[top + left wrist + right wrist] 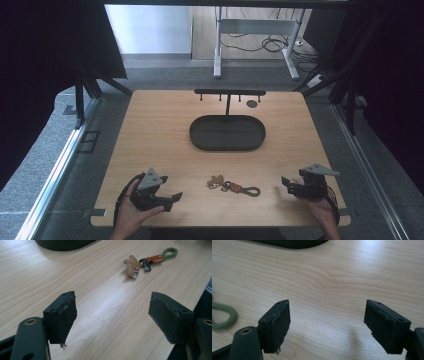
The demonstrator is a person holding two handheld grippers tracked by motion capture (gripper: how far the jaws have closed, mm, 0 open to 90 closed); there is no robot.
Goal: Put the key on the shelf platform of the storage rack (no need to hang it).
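Observation:
A keychain (233, 187) lies on the wooden table near its front edge: a small tan figure (131, 265), a red-brown strap with a metal clip (153, 259) and a green cord loop (170, 252). My left gripper (172, 199) rests at the front left, held in a hand, open, with nothing between its jaws, and the keychain lies ahead to its right. My right gripper (286, 183) rests at the front right, open and empty. The green loop (223, 316) lies just left of its jaws.
A black oval tray (227, 132) sits in the middle of the table. Behind it stands a black T-shaped hanger rack (229, 93) with small pegs, and a dark round disc (252, 104) lies beside it. Bare wood stretches between the tray and both grippers.

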